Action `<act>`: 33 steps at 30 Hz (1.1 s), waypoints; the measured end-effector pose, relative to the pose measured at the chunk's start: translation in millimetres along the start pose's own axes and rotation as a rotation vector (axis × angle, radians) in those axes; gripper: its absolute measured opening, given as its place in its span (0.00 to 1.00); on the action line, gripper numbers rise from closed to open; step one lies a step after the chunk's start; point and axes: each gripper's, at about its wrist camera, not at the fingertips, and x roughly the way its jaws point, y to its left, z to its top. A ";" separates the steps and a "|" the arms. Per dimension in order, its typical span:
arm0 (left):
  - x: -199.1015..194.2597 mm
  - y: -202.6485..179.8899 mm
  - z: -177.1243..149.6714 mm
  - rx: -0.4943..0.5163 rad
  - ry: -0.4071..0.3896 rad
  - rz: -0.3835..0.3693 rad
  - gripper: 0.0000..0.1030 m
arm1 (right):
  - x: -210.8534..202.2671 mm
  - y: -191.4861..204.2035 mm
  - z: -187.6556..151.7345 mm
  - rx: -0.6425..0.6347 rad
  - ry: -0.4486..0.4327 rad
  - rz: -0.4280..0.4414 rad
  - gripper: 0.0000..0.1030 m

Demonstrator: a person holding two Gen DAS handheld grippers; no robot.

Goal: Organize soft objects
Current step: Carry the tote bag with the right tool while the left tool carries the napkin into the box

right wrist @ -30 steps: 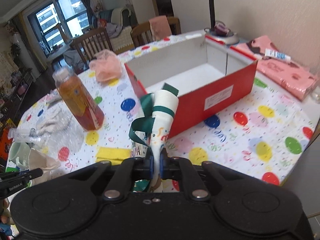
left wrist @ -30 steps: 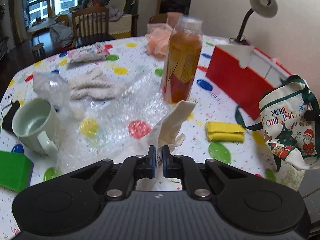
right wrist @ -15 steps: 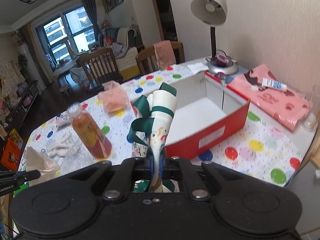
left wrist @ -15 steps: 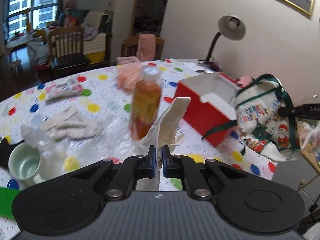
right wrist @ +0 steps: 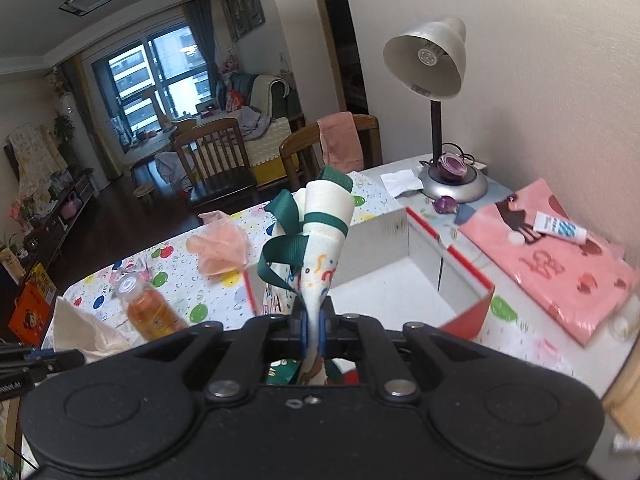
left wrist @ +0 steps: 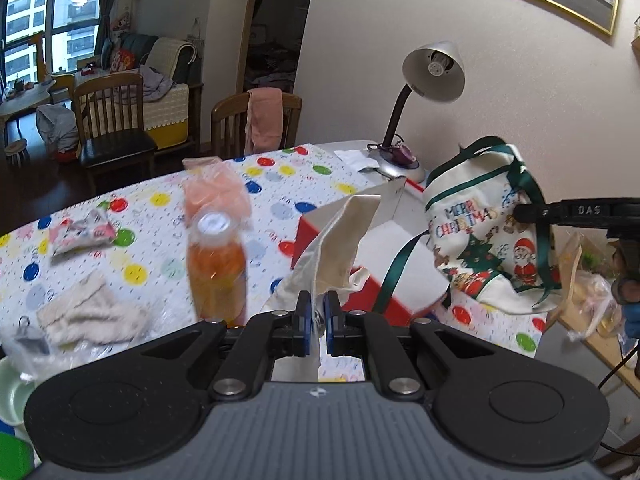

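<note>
Left wrist view: the left gripper [left wrist: 317,316] is clenched on a fold of a cream cloth [left wrist: 340,240], which stands limp above the jaws, in the air in front of the red box [left wrist: 372,300]. It looks light and floppy and is best pinched at an edge. The Christmas bag [left wrist: 476,236] hangs to the right, over the box's right end. Right wrist view: the right gripper [right wrist: 314,330] is clamped on that bag [right wrist: 324,240] at its bunched fabric, green ribbon handles drooping, above the box's [right wrist: 464,312] open white interior. The bag is judged soft, light and apt to sag.
</note>
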 end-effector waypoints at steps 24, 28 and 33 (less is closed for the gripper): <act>150.9 -119.1 114.8 0.070 0.037 0.001 0.06 | 111.7 -111.3 60.0 -0.042 0.112 0.061 0.05; 186.3 -126.0 113.2 0.079 0.082 0.012 0.06 | 133.2 -116.9 56.2 -0.050 0.143 0.067 0.05; 233.0 -126.6 101.5 0.097 0.177 0.060 0.06 | 160.5 -119.5 47.4 -0.058 0.198 0.084 0.05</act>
